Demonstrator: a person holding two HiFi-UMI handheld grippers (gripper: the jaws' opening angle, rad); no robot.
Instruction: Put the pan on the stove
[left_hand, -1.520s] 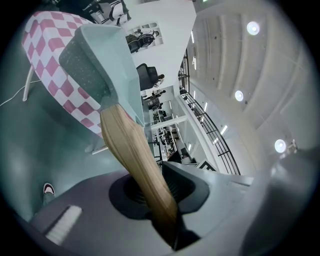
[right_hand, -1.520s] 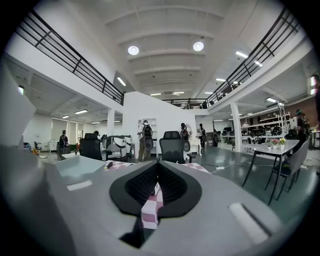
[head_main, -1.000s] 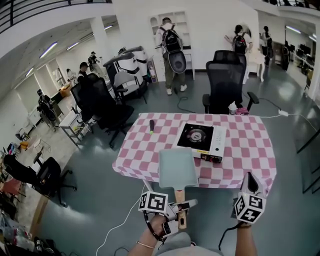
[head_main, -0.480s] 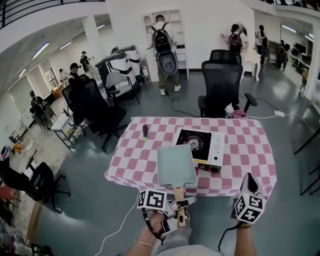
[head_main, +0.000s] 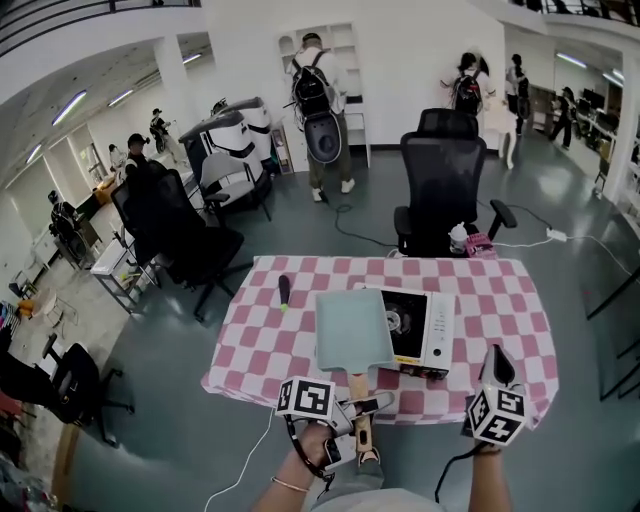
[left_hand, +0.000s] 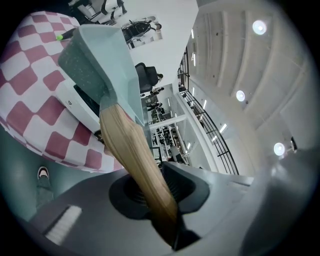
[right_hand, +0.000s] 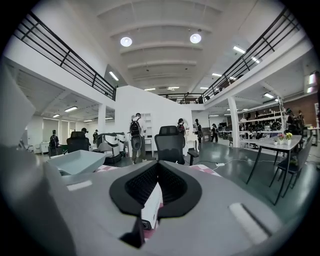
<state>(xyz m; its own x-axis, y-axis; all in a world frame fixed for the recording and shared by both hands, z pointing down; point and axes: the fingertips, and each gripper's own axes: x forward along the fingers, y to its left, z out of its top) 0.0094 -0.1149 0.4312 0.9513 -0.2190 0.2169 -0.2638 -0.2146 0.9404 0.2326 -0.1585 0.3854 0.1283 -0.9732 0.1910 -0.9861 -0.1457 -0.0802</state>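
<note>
Where the table stands (pink-checked top) | stove on it | office chair behind

Pan hides stove's L edge, maybe some burner.

A pink-and-white checked tablecloth bears a dark stick with a green tip, perhaps a marker. Behind it stands a black office chair; farther off, a person with a backpack faces white shelves.
</note>
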